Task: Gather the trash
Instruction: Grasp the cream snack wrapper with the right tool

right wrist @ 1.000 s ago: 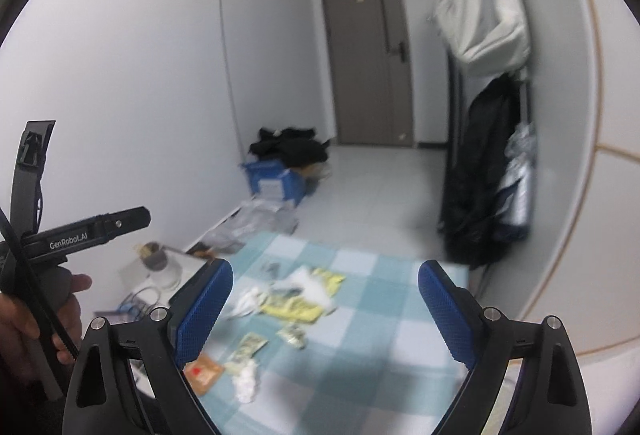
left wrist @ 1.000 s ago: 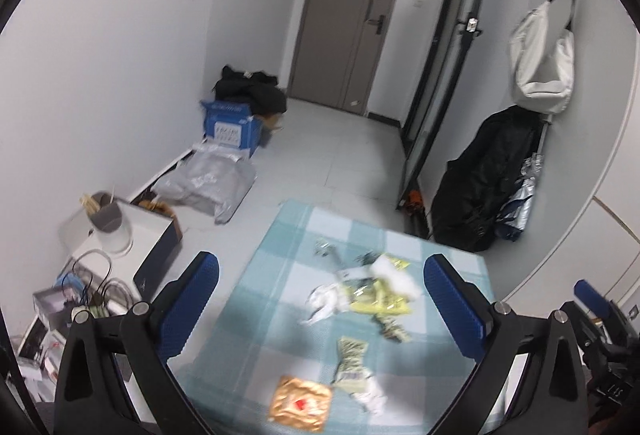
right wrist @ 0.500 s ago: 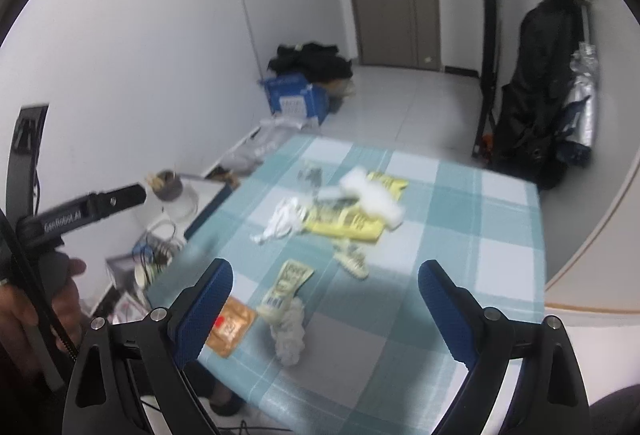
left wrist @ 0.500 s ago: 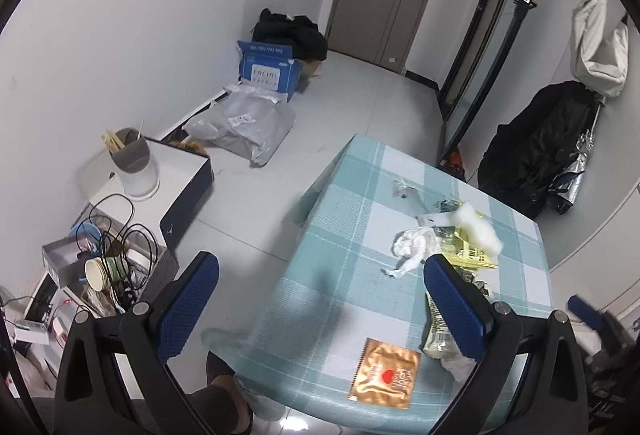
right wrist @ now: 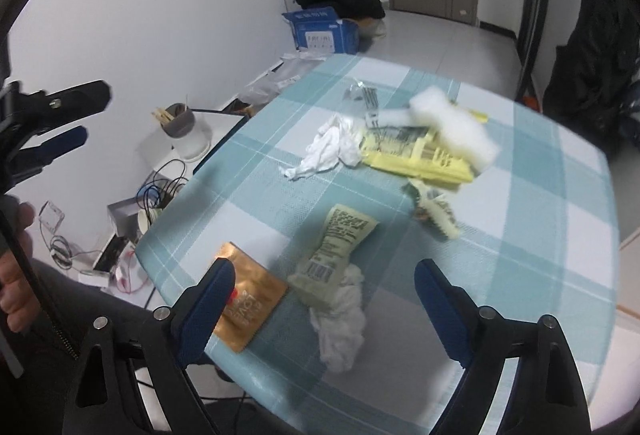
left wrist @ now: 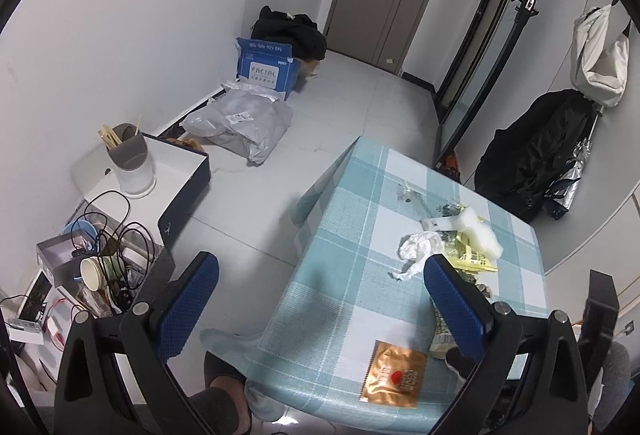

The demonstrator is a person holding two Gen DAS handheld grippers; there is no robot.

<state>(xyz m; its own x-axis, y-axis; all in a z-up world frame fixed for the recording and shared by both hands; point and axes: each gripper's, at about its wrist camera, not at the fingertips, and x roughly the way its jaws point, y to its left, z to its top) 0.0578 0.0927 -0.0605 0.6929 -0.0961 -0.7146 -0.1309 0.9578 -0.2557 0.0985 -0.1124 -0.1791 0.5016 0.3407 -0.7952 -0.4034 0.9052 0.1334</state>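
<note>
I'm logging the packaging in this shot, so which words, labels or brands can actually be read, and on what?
"FACIAL": on the blue box on the floor by the wall; the characters on its flap are too small to read.
"LOVE": on the gold packet, beside a red heart.
Yellow wrapper, pale sachet with barcode, and the label on the grey mailer bag: print too small or blurred to read.
</note>
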